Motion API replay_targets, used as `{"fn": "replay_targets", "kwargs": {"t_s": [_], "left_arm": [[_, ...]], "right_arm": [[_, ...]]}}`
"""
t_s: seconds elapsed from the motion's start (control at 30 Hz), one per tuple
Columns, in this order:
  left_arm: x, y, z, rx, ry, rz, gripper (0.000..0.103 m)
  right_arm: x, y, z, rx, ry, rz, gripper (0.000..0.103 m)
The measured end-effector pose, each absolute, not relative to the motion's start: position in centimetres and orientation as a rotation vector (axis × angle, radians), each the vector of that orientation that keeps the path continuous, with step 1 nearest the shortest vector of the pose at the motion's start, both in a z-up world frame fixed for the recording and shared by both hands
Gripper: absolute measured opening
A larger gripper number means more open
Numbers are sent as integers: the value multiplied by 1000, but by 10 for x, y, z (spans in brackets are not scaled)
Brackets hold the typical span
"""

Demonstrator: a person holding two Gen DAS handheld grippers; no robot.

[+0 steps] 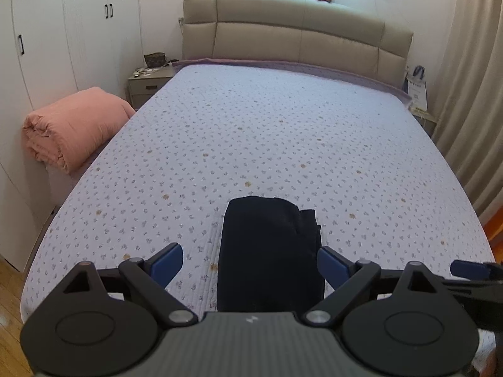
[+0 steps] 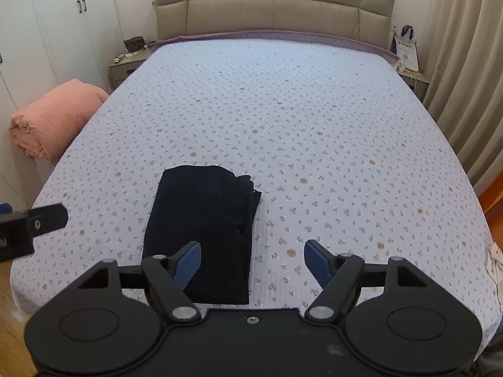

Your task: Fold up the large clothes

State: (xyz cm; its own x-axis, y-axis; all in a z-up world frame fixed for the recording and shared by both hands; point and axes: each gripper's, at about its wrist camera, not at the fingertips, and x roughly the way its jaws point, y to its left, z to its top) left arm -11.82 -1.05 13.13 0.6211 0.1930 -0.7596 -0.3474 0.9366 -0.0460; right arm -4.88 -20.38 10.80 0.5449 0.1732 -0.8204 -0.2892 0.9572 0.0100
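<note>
Left gripper (image 1: 250, 260) and right gripper (image 2: 252, 260) both hang jaws apart and empty above the dark garment (image 2: 201, 232), which lies as a compact folded stack near the bed (image 2: 314, 125) foot edge, so the fold looks finished and released.

The folded garment (image 1: 270, 251) lay on the bed (image 1: 283, 132) near its foot edge, closer to the left side than the right. My left tongs (image 1: 250, 262) hung above it with the garment between the two spread fingers; my right tongs (image 2: 252, 262) hung just right of it, their left finger (image 2: 188, 264) over its right part. The headboard (image 1: 295, 34) stood at the far edge, a nightstand (image 1: 147, 86) beside the far left corner, a rolled quilt (image 1: 72, 125) against the left edge, and a bag (image 1: 416, 89) by the far right corner.
</note>
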Motion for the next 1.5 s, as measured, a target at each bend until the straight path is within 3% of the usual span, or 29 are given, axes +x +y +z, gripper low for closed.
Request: {"fn": "replay_targets", "kwargs": {"t_s": [1.5], "left_arm": [[-39,38,109,-107,902,179,95]], "right_arm": [[9,-167,81,-39,1125,181,87]]}}
